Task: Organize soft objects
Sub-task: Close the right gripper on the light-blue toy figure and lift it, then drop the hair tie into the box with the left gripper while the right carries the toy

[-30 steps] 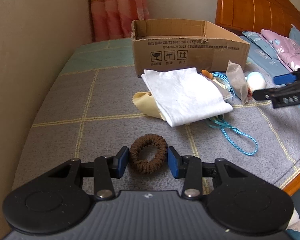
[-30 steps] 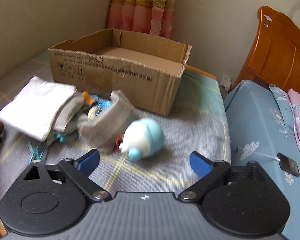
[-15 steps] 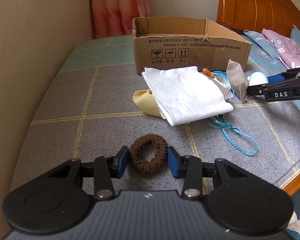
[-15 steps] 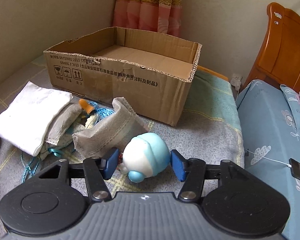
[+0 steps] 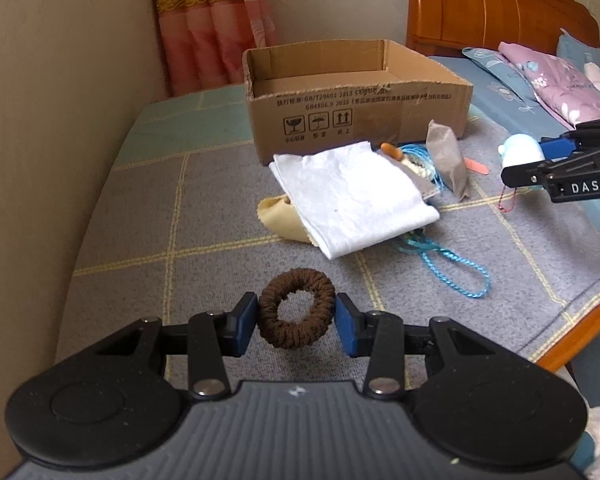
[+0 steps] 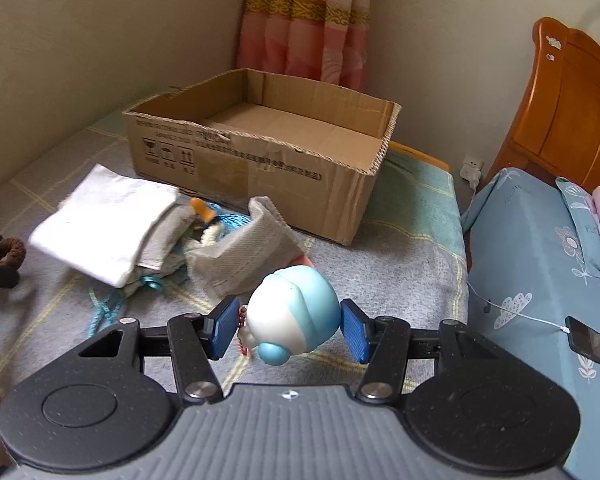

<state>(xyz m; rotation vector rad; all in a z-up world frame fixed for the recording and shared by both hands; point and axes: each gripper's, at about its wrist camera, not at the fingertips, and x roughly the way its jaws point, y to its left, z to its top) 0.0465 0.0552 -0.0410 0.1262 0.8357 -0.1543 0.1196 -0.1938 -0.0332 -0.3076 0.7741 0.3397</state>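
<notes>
A brown hair scrunchie (image 5: 297,314) sits between the blue pads of my left gripper (image 5: 296,322), which is shut on it just above the grey checked bedspread (image 5: 140,216). My right gripper (image 6: 290,326) is shut on a light-blue and white round toy (image 6: 296,308), held a little above the bed with a red bead chain (image 5: 507,200) dangling under it. In the left wrist view the toy (image 5: 520,152) and the right gripper (image 5: 540,160) show at the right edge. An open, empty cardboard box (image 6: 260,160) stands behind the pile of soft things.
A folded white cloth (image 5: 352,196), a yellow cloth (image 5: 280,216), a grey pouch (image 6: 248,252) and a blue cord (image 5: 452,268) lie in front of the box (image 5: 360,112). A wall runs along the left. Pillows (image 5: 552,76) and a charging phone (image 6: 586,340) lie to the right.
My right gripper's jaws closed on the blue toy and raised it off the bed. The left gripper keeps its hold on the scrunchie and has barely moved.
</notes>
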